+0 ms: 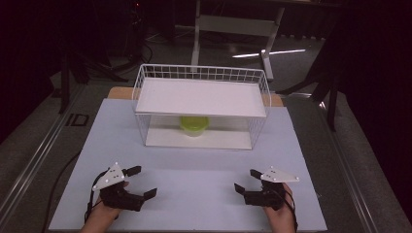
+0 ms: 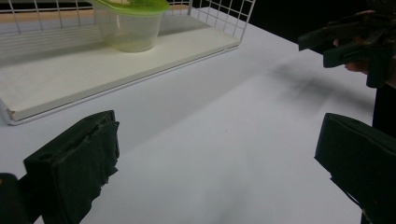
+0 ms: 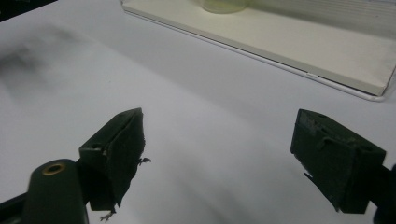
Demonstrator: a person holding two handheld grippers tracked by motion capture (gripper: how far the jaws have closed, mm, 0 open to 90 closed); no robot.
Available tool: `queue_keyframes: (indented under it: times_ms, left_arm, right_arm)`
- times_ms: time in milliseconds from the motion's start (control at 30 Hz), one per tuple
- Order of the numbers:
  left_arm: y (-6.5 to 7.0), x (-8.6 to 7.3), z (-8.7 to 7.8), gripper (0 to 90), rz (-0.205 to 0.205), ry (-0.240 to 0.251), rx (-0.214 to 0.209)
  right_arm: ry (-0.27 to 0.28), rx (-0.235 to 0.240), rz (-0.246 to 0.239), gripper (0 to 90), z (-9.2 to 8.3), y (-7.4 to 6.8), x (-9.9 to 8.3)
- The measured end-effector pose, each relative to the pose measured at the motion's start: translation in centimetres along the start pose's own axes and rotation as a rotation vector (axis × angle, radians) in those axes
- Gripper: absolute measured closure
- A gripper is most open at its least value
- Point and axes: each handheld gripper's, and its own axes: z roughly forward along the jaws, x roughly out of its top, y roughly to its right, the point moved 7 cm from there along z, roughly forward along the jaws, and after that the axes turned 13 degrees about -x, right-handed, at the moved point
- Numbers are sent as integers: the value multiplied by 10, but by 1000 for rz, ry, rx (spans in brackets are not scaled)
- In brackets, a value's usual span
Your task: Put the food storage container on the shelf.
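A white wire shelf rack stands at the back middle of the table, with a flat top board and a lower board. On the lower board sits a clear tub with a green lid, also seen in the left gripper view and, cut off by the frame's top edge, in the right gripper view. My left gripper rests near the front left, open and empty. My right gripper rests near the front right, open and empty. The right gripper also appears in the left gripper view.
A pale mat covers the table, with a wide bare stretch between the grippers and the rack. Dark floor, table legs and cables lie beyond the table's far edge.
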Motion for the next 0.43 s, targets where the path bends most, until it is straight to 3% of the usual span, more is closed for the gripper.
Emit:
queue_keyframes:
  times_ms: [433]
  left_arm:
    - [1,3,-2,5,-1,13,0]
  right_arm:
    - [-10,-3,5,173,2,2,-2]
